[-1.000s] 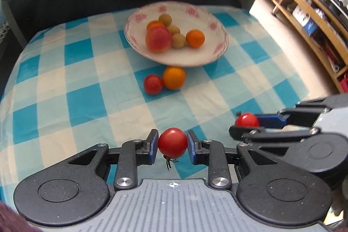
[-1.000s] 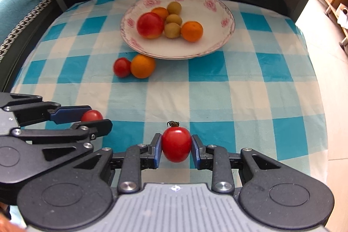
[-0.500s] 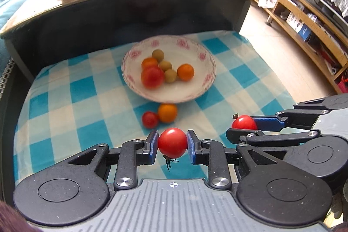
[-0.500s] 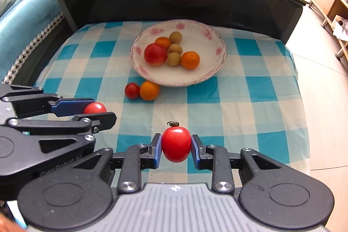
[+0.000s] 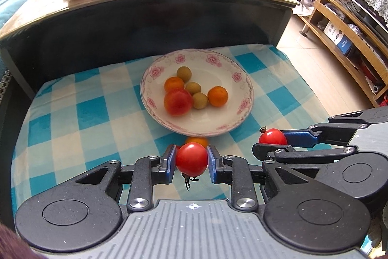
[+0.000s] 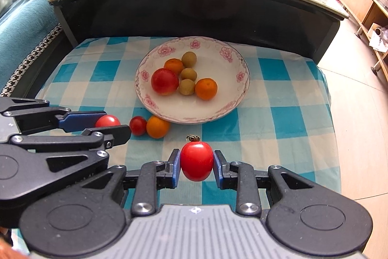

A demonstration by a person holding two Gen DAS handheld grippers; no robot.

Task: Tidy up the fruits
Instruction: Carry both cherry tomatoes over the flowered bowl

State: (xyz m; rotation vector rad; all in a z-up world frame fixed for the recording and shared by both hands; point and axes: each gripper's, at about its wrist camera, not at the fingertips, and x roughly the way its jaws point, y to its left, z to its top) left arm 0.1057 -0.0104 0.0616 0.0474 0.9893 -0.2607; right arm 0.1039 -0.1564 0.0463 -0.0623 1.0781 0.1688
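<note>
Now both tools are gripping: left tool (image 5: 191,160) is clamping one cherry tomato (image 5: 191,159), right tool (image 6: 197,162) is clamping another tomato (image 6: 197,160), both hovering over the checked cloth (image 6: 266,113) near the fruit plate (image 6: 232,57).

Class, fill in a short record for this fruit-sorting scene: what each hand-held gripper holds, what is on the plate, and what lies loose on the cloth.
left hand-held gripper: shut on a red tomato
right hand-held gripper: shut on a second red tomato
plate: one big red fruit, two oranges, three small green-brown fruits
loose on checked cloth: small tomato touching an orange, beside the plate
</note>
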